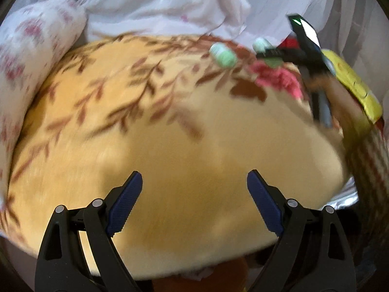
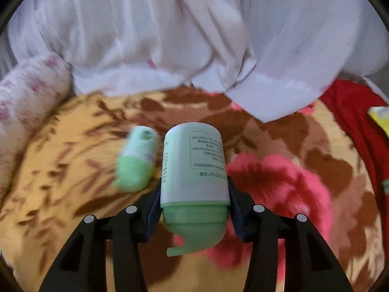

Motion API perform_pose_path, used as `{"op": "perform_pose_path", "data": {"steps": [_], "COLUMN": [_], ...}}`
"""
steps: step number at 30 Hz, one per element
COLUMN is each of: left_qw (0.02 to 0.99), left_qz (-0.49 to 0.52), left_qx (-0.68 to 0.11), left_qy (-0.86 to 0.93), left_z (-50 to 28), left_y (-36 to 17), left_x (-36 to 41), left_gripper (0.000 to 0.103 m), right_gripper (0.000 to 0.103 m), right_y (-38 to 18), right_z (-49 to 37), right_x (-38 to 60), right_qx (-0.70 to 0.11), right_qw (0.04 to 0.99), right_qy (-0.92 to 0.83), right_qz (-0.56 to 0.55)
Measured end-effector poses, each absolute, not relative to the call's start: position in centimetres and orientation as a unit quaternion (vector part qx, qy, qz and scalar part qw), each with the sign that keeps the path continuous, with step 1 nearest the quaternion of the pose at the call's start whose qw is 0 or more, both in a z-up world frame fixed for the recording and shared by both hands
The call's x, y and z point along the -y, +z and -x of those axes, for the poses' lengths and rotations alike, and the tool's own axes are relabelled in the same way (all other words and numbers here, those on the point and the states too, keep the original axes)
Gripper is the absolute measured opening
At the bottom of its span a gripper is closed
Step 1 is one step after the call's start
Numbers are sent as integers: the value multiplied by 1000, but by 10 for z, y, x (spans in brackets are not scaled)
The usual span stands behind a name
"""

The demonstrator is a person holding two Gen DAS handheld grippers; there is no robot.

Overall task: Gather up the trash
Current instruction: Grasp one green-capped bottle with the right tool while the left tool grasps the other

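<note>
Trash is getting picked up: the right gripper (image 2: 194,192) is squeezing a green bottle (image 2: 194,165). The left gripper (image 1: 194,194) is waiting open. Next, probably the other bottle (image 2: 138,158).

Two green-capped bottles (image 2: 194,168) are in sight, one clamped and the other (image 2: 137,160) lying loose just beside it on one flowered blanket (image 2: 73,146). There is one rolled pillow (image 2: 29,97) with pink print, one white sheet (image 2: 170,36), one red cloth (image 2: 352,112), and one yellow packet (image 1: 355,85) (blurred).
</note>
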State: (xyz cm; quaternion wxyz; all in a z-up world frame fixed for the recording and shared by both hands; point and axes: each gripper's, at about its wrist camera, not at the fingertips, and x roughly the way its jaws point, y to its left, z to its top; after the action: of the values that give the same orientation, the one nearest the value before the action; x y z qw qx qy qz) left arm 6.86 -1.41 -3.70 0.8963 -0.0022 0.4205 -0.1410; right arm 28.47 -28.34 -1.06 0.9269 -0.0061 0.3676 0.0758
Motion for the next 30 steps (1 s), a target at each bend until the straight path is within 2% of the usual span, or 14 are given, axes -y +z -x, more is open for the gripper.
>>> {"op": "perform_pose_path", "data": {"steps": [8,14,25,26,27,28,30], "left_qw": [913,912,903,902,899,892,890], "left_qz": [36,59,43,42,42,48,61], "left_qx": [-377,-390,-426,-428,-434,-445,-447], "left_qy": [-150,-112,-42,-41,-42,-57,-66], "left_z": [-184,-278,-365,-368,-372,-374,-369], "left_y": [-2,-17,-64,-66,-70,-74,-75], "left_x": [77,124,169,170,169,168,161], "left_gripper": [86,86,86,81,58,50,49], "right_gripper": [48,48,48,48,48,48,48], "right_y": [27,31,25,24,23,22,21], "right_z": [-173,-163,-164,-165,-167,-167,-168], "right_x": [308,315,330,329,328,327,323], "right_qx": [-294,-272,-271,-272,-275,-276,-277], "right_qw": [952,959,959,959,958,958,958], "right_qy": [73,66,63,64,65,66,68], "right_qz": [-41,-38,-46,-46,-45,-44,-40]}}
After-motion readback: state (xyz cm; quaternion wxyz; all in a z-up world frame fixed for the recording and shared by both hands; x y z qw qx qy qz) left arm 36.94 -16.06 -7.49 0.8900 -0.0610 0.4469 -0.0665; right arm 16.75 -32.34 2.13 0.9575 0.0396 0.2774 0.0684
